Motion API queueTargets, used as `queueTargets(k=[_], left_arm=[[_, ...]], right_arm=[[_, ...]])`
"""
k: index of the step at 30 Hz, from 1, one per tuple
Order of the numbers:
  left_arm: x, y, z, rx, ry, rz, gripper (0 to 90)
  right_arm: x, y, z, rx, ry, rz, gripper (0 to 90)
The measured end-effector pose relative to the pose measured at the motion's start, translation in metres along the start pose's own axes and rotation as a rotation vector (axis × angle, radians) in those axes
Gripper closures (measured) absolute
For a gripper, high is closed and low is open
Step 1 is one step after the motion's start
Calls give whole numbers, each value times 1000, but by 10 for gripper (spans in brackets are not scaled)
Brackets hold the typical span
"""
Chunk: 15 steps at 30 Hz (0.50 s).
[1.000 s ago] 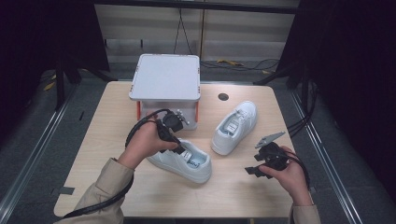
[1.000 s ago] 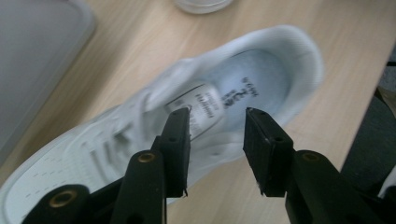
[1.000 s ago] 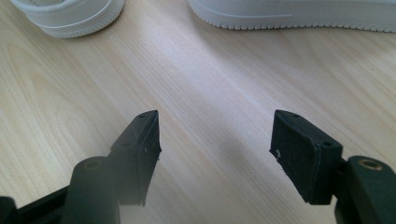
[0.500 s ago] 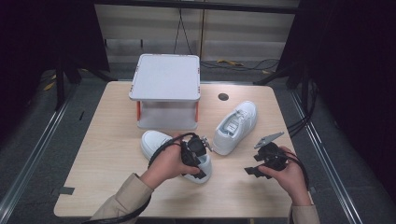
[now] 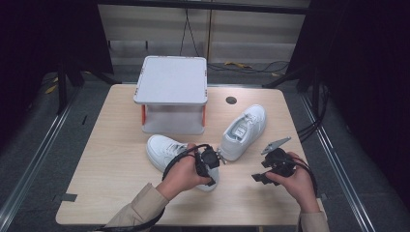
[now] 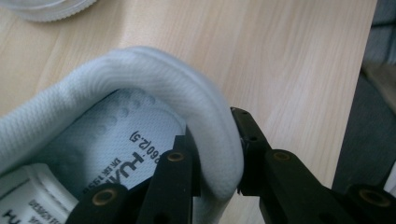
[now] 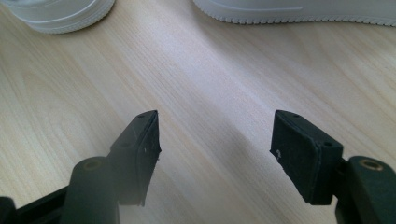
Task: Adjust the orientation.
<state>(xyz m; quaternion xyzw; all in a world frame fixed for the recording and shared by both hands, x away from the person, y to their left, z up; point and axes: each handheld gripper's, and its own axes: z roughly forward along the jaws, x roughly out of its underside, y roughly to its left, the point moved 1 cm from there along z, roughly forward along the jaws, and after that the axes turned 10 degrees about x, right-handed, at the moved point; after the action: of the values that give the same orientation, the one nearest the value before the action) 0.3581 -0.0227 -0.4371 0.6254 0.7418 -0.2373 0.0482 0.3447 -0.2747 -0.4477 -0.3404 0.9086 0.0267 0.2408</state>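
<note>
Two white sneakers lie on the wooden table (image 5: 111, 179). The near sneaker (image 5: 164, 150) lies in front of the white stand, with its heel towards the person. My left gripper (image 5: 209, 162) is at that heel. In the left gripper view the jaws are shut on the padded heel collar (image 6: 187, 93), one inside the shoe and one outside; left gripper (image 6: 217, 154). The second sneaker (image 5: 244, 130) lies to the right, toe pointing away. My right gripper (image 5: 260, 170) is held open over bare wood near the front right; right gripper (image 7: 215, 135) with nothing between its jaws.
A white box-like stand (image 5: 171, 84) with orange legs sits at the back middle of the table. A dark round hole (image 5: 231, 100) is at the back right. Sneaker soles (image 7: 299, 11) edge the top of the right gripper view.
The left hand swung from near the stand, rightward and towards the person, to the near sneaker's heel, where the gripper now clamps the collar. The right gripper has stayed put.
</note>
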Motion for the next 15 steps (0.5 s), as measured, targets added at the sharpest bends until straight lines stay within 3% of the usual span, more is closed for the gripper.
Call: queueTargets(k=[4, 8, 13, 15], left_arm=[[1, -6, -11, -7, 6, 15, 786], [2, -10, -33, -14, -16, 47, 783], [-3, -9, -48, -72, 10, 103, 782], [-6, 0, -57, -103, 19, 141, 784]], right_arm=[[1, -1, -1, 4, -5, 3, 325], [0, -1, -2, 7, -7, 2, 326], [-1, 0, -4, 9, -13, -2, 326], [-1, 0, -4, 8, -13, -1, 327]])
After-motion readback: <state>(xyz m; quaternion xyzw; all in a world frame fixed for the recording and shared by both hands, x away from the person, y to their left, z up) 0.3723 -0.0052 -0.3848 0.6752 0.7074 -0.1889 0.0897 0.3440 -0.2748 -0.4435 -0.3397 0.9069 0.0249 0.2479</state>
